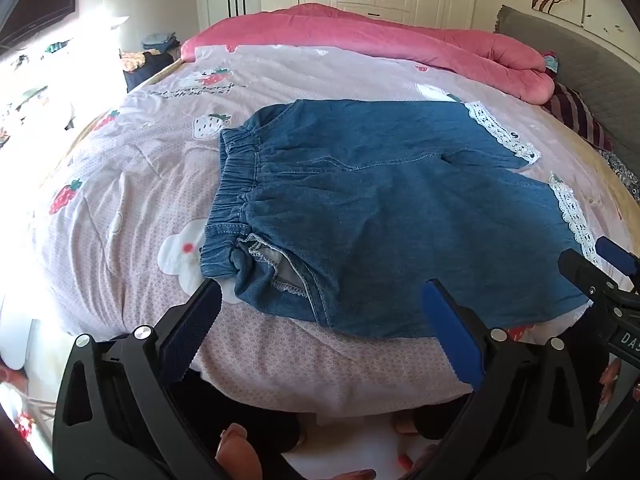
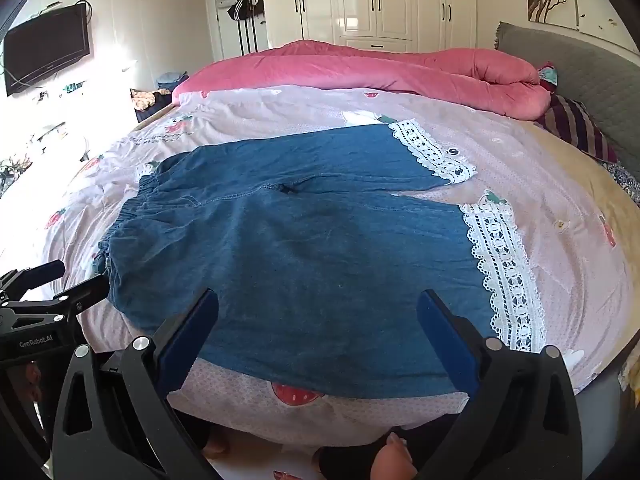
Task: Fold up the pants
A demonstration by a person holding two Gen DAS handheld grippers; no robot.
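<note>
Pants (image 1: 392,216) in blue denim are lying spread flat on the strawberry-print bedspread (image 1: 140,184), waistband at the left, lace-trimmed legs at the right. Both the left gripper (image 1: 320,300) and the right gripper (image 2: 318,308) are hovering at the near edge, jaws spread wide, gripping nothing.

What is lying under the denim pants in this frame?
The denim pants lie flat on a pale pink strawberry-print quilt, which shows all round them. A printed strawberry peeks out at their near edge. Whatever print lies under the pants is covered.
</note>
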